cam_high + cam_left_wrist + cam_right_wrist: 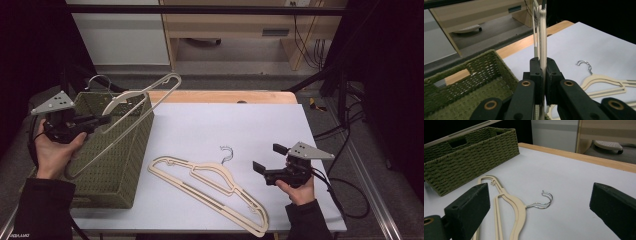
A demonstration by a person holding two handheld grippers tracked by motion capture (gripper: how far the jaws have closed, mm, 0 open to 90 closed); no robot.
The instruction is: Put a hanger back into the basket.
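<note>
Left gripper is clamped on a cream hanger; its pads pinch the flat plastic, as the left gripper view shows with the hanger rising edge-on between closed jaws. The held hanger is in the air, tilted, over the green woven basket at the left side of the table. Its metal hook points far-left and its long bar slants down toward the near left, into or just past the basket's open top; whether the low end touches the basket floor I cannot tell.

Right gripper rests at the near right with jaws spread wide and nothing between them. In the right gripper view the pads frame the table ahead.

Two more cream hangers lie flat, stacked and overlapping, at near centre, hooks pointing far. Seen from the right gripper, the hangers are just ahead of the open jaws.

Judgement: the work looks like loading hangers into the basket. One is on its way in and not yet released; the pair on the table remains untouched. Roughly early to midway.
</note>
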